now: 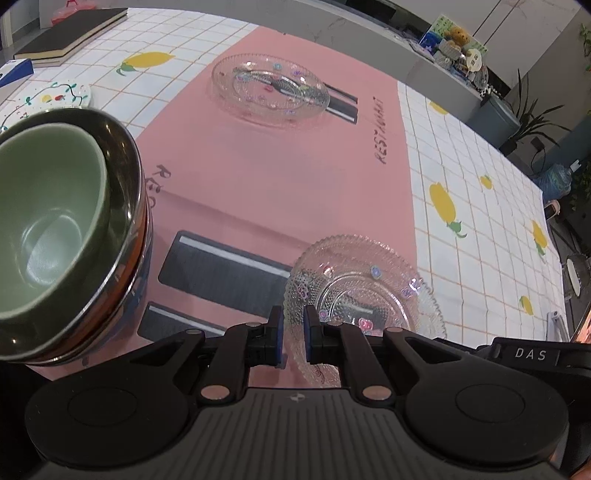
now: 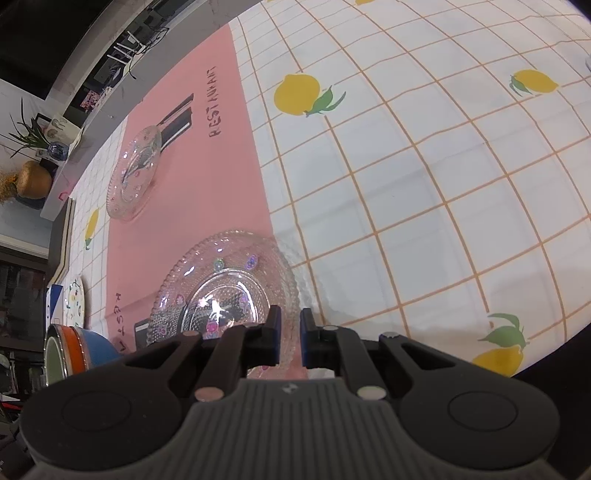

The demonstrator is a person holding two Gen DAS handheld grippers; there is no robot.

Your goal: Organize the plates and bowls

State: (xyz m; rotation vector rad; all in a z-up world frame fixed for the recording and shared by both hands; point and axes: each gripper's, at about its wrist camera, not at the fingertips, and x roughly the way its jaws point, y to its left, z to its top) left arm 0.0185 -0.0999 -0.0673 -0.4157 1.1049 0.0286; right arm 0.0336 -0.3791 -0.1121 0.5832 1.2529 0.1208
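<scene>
On the lemon-print tablecloth (image 2: 424, 184) with its pink mat (image 1: 277, 166), I see a green bowl (image 1: 48, 221) nested in stacked bowls (image 1: 122, 258), while my left gripper (image 1: 294, 338) and right gripper (image 2: 290, 341) each clamp the near glass plate (image 1: 365, 291).

Two clear glass plates (image 1: 364, 291) (image 1: 269, 90), one painted white plate (image 1: 44, 98), three nested bowls (image 1: 70, 236), two books (image 1: 70, 35) (image 1: 14, 72).

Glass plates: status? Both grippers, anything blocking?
Left gripper and right gripper each pinch near glass plate rim. Second glass plate lies beyond on pink mat. Stacked bowls close left; path clear.
</scene>
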